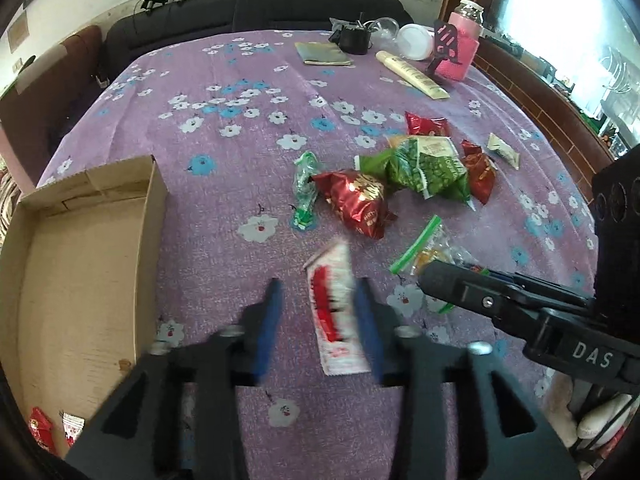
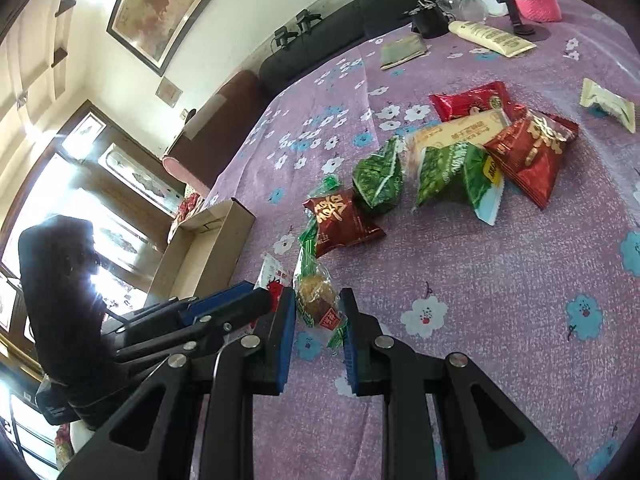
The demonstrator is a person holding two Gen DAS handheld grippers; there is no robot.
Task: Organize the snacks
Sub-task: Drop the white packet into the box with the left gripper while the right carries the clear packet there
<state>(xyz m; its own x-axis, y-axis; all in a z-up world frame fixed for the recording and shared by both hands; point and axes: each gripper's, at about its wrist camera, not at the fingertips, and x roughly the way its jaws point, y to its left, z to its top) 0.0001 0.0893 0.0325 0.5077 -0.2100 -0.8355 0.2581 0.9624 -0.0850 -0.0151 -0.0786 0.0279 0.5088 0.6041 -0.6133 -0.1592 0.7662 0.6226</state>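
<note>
On purple cloth [image 1: 240, 140], near edge: shows left gripper [image 1: 320, 316] released, astride red-white sachet [image 1: 336, 312]; sachet blurred, close against right pad, clear of left. Shows right gripper [image 2: 318, 320] clenched on clear bag [image 2: 318, 300] of brown cake. Places box [image 1: 154, 216] at left, open. Leaves packet pile [image 1: 420, 168] mid-cloth, beyond both grippers.

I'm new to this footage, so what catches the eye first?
A jumble of red and green snack packets lies on the purple flowered cloth. Nearer, the left gripper has a red-and-white sachet between its jaws, while the right gripper flanks a clear cake bag. A cardboard box sits left.
</note>
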